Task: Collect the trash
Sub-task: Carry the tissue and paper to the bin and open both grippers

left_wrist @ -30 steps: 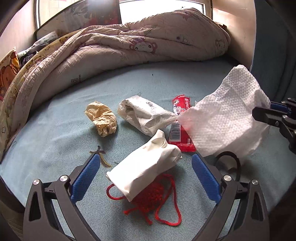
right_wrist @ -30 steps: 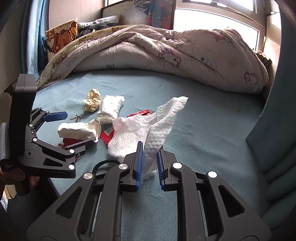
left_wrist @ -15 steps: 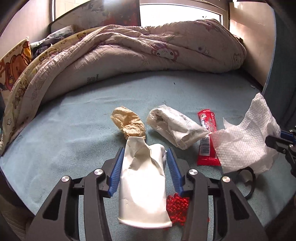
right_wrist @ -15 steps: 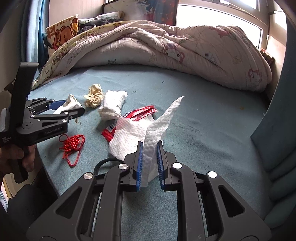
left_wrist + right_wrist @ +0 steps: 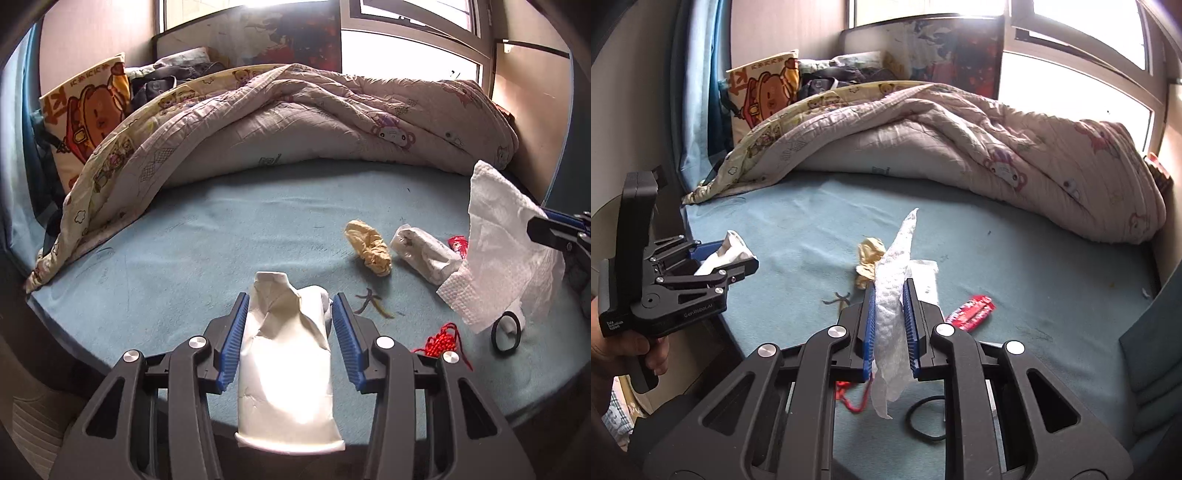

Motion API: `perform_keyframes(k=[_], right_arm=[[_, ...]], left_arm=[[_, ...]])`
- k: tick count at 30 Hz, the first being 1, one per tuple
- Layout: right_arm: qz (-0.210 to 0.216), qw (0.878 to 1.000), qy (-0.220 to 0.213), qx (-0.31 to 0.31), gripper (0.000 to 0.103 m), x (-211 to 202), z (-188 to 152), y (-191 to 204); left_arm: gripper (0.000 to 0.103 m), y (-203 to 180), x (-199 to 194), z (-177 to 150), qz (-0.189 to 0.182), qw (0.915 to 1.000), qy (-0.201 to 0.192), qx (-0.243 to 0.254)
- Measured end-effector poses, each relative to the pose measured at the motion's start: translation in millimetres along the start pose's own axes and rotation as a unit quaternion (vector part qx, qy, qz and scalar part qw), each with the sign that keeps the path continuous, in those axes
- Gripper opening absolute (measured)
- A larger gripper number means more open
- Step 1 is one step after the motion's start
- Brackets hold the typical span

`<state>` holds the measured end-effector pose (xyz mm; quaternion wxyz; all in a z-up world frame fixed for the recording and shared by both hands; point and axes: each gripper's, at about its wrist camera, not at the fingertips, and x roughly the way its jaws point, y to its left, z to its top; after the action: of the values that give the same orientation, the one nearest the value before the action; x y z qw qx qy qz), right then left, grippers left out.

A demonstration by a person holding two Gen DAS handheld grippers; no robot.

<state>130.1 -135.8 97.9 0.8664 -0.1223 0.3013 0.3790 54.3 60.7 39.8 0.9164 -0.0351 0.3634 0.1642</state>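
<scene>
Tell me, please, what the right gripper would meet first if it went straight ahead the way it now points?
Probably the crumpled yellowish paper wad on the light blue bedsheet, just beyond the right gripper, which is shut on the white paper towel. Depth is unclear, so it could pass over it toward the quilt.

— What sort of place is this?
— A home bedroom: a bed with a blue sheet, and a cartoon-print quilt bunched at 12 o'clock.
— Anything else?
— A bear-print pillow at 10 o'clock, a bright window at 1 o'clock, and a blue curtain at 10.
</scene>
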Motion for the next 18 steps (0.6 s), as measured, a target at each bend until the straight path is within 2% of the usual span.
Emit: perform_keyframes(k=[4,7,13,18], right_arm=[[0.029,0.999,-0.011,-0.021,0.014,-23,-5,46],[0.053,0.998,-0.01,-0.039,0.014,-40,-29,79],[0.094,0.994,0.012,-0.049,0.014,-59,-113,134],[0.107,0.991,0.059,-0.046,0.014,-45,-206,169]], left_arm=[[0.044,33,-20,-36,0.007,0.9998,0.008,-0.018],[0.044,53,-36,-73,0.007,0.9996,0.016,-0.023],[0.044,73,-55,-163,-0.001,0.9984,0.055,-0.014],[0.044,66,-57,-240,-0.018,0.996,0.087,0.0]])
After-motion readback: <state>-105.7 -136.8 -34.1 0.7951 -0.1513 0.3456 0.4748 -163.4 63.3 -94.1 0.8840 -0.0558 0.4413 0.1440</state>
